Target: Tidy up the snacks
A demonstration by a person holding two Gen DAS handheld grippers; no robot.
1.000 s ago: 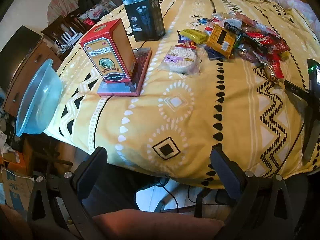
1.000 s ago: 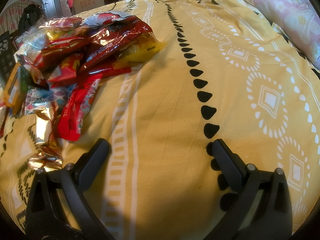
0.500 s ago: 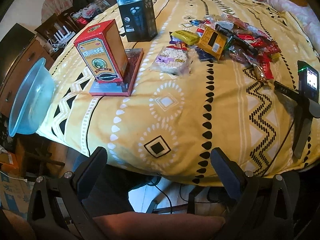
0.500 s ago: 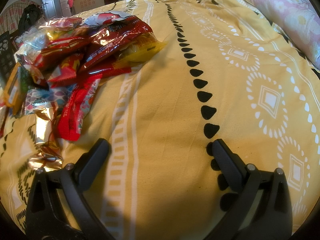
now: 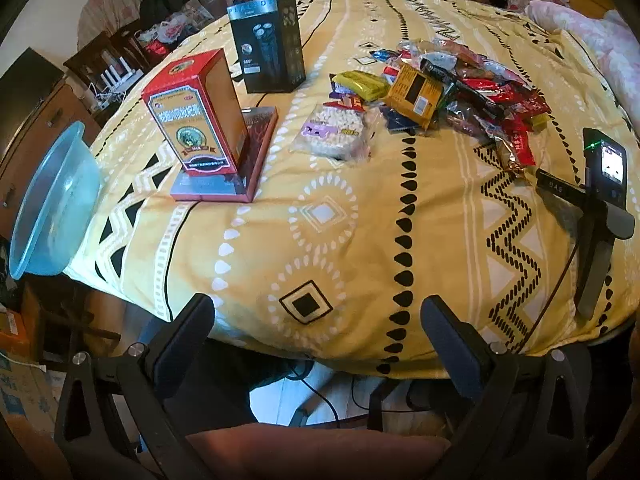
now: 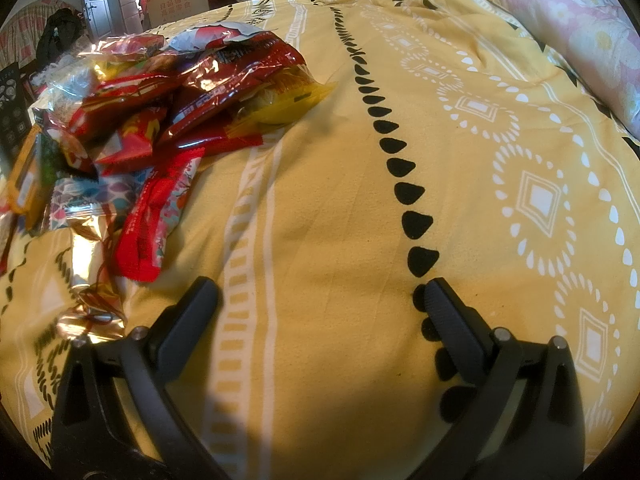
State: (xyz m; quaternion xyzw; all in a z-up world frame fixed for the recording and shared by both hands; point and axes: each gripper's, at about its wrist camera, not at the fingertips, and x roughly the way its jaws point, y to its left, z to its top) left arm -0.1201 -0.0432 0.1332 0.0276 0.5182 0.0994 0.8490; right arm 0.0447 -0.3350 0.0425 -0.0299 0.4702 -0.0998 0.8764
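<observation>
A yellow patterned cloth [image 5: 360, 216] covers the table in a cluttered room. In the left wrist view, the left gripper [image 5: 318, 320] hangs off the near table edge, jaws wide apart and empty; the snack pile [image 5: 448, 88] lies on the far right, a red box [image 5: 196, 120] stands on a flat box [image 5: 236, 168], and a blue basin [image 5: 52, 208] sits at the left edge. In the right wrist view, the right gripper [image 6: 320, 296] rests low over bare cloth, spread wide, holding nothing, with the snack pile [image 6: 160, 120] just ahead to its left.
</observation>
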